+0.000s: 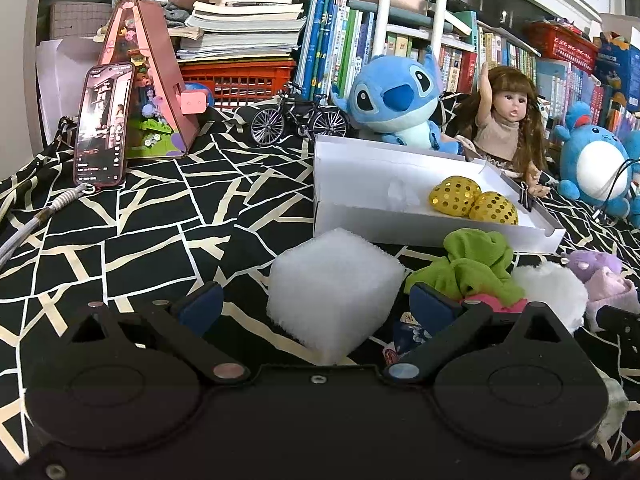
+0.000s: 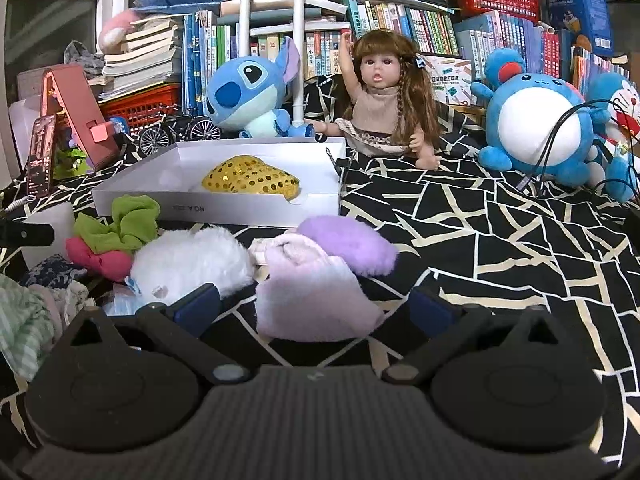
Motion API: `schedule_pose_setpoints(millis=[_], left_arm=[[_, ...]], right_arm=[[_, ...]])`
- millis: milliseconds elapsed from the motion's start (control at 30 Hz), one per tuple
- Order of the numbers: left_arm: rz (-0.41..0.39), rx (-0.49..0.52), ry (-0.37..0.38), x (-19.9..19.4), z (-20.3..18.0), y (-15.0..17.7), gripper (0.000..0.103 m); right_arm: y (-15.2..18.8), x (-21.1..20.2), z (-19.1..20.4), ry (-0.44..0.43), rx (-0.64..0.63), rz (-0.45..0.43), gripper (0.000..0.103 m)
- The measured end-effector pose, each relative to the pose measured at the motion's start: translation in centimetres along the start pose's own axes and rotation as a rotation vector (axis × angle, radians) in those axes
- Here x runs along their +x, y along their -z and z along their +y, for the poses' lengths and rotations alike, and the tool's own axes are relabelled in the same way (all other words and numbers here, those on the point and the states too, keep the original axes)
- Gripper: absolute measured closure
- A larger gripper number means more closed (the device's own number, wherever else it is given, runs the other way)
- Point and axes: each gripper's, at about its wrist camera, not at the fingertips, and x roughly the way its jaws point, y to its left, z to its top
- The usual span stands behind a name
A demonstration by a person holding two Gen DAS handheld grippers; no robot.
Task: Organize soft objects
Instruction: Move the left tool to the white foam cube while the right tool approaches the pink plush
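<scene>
The near bottom of the white foam cube [image 1: 335,284] is hidden behind the left claw [image 1: 316,304] body, so whether the fingers touch it cannot be told. A dark blue patterned cloth [image 1: 408,336] shows only in a scrap between the cube and the right finger. The pink scrunchie [image 1: 496,305] is mostly covered by the green cloth [image 1: 476,264]. In the right wrist view, a green checked fabric [image 2: 22,328] is cut off by the left edge. The lilac plush [image 2: 312,304] has its near end hidden behind the right claw [image 2: 316,304]. The blue and white cat plush [image 2: 616,120] runs off the far right edge. Print on the white box [image 2: 216,204] wall is too small to read.
</scene>
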Motion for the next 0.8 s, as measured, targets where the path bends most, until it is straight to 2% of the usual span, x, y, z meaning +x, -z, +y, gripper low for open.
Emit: schedule_pose_setpoints(millis=[167,533,600,700,800], left_arm=[[0.012,-0.009,-0.005,0.9,0.0,0.1,0.003],[0.034,-0.026,0.009,2.1,-0.2,-0.1,0.004],[0.038,-0.029,0.014,2.3,-0.2,-0.1,0.004],[0.041,-0.024,0.016,2.6,-0.5,-0.1,0.007],[0.037,-0.022,0.020,2.7,-0.6,-0.1,0.017]], right_arm=[[-0.1,0.2,0.5,-0.007,-0.026,0.001,0.003],[-0.2,0.3,0.6,0.007,-0.020,-0.006,0.024],[-0.2,0.2,0.6,0.013,-0.018,-0.008,0.031],[-0.2,0.1,0.4,0.022,-0.007,-0.009,0.040],[-0.3,-0.1,0.3,0.021,0.001,-0.009,0.044]])
